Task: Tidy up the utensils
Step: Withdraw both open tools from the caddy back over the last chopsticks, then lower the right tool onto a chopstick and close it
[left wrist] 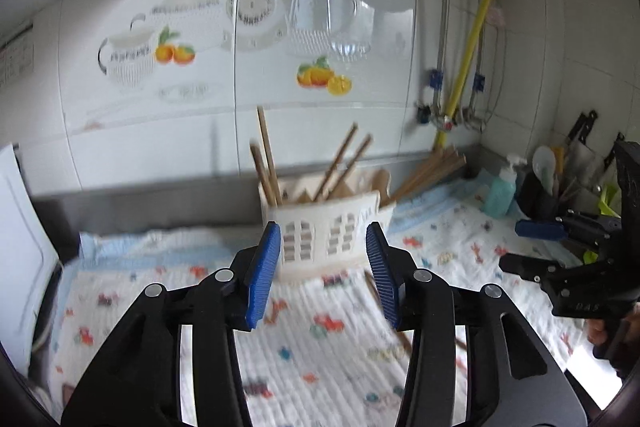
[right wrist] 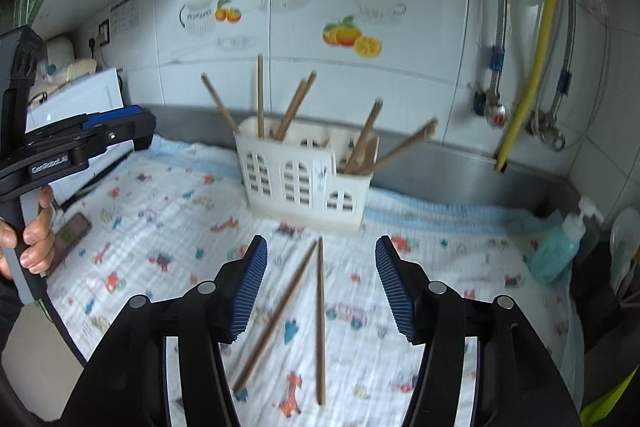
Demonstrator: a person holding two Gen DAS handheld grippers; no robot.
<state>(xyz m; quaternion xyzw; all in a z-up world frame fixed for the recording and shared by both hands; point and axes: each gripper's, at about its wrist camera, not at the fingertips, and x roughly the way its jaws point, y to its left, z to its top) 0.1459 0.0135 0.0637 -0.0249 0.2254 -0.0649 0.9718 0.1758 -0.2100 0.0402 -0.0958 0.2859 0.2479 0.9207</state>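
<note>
A white plastic utensil basket (left wrist: pixel 344 223) (right wrist: pixel 288 171) stands on the patterned cloth (left wrist: pixel 312 347) (right wrist: pixel 180 227), with several wooden chopsticks leaning out of its compartments. Two loose chopsticks lie on the cloth, one slanted (right wrist: pixel 276 319) and one nearly straight (right wrist: pixel 320 323). My right gripper (right wrist: pixel 322 241) hangs open just above them, its blue pads clear of both. My left gripper (left wrist: pixel 323 227) is open in front of the basket with nothing between its pads. One loose chopstick (left wrist: pixel 372 287) shows beside its right finger. Each gripper appears in the other view (left wrist: pixel 510 245) (right wrist: pixel 146 131).
A teal soap bottle (left wrist: pixel 500 191) (right wrist: pixel 556 251) and a dark holder of kitchen tools (left wrist: pixel 536 195) stand at the right. A white board (left wrist: pixel 20 247) leans at the left, with a phone (right wrist: pixel 72 231) on the cloth near a hand. Pipes and a yellow hose (right wrist: pixel 532 67) run down the tiled wall.
</note>
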